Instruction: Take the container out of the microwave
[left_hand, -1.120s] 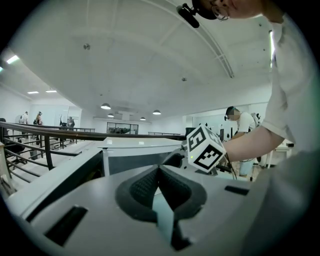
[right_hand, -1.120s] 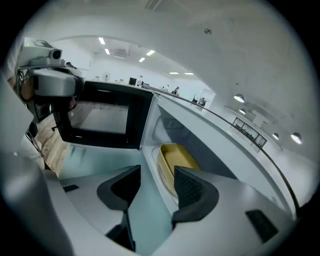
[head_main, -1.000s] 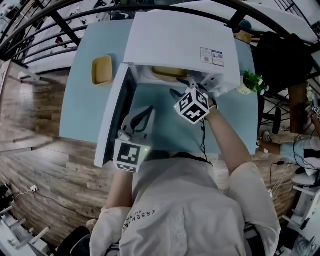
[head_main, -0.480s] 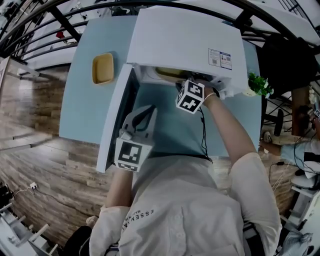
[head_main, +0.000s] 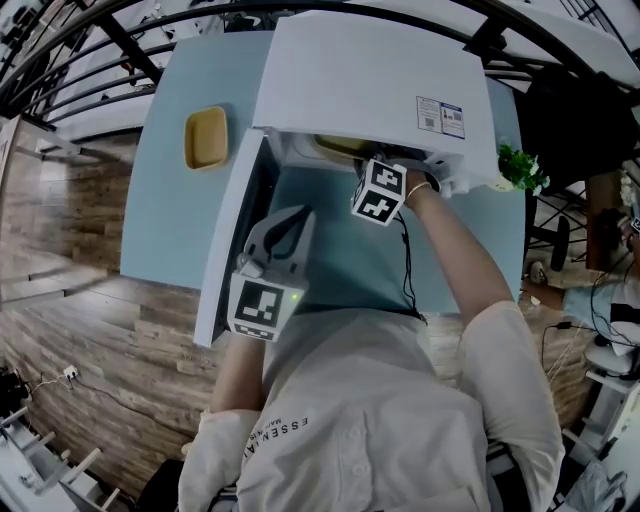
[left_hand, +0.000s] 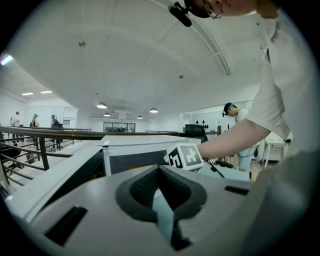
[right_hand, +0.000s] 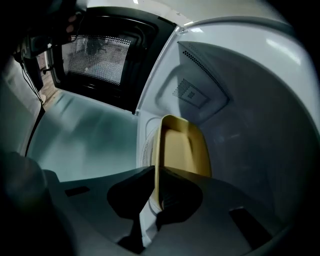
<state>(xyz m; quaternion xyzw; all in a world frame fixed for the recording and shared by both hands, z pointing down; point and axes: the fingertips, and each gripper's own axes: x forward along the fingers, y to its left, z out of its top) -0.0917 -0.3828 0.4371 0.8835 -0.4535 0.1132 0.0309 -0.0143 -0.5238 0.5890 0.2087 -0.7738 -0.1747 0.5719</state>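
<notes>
Container (right_hand: 182, 150) not out of the microwave (head_main: 370, 80) yet, near rim taken by the right gripper (right_hand: 156, 175)

The yellow container is seen lying flat on the turntable (right_hand: 144, 150), just inside the front edge of the cavity, with a gap left to the side and back walls. The right gripper's jaws are being closed and the near rim is already pinched between them. The door (head_main: 235, 230) is swung wide to the left, so the mouth is left fully open, and a stretch of blue table (head_main: 170, 200) is spread out in front of it. The left gripper (left_hand: 160, 172) is held just beside the door's inner face with its jaws together on nothing. A second yellow tray (head_main: 205, 137) is parked left of the microwave, well apart.
</notes>
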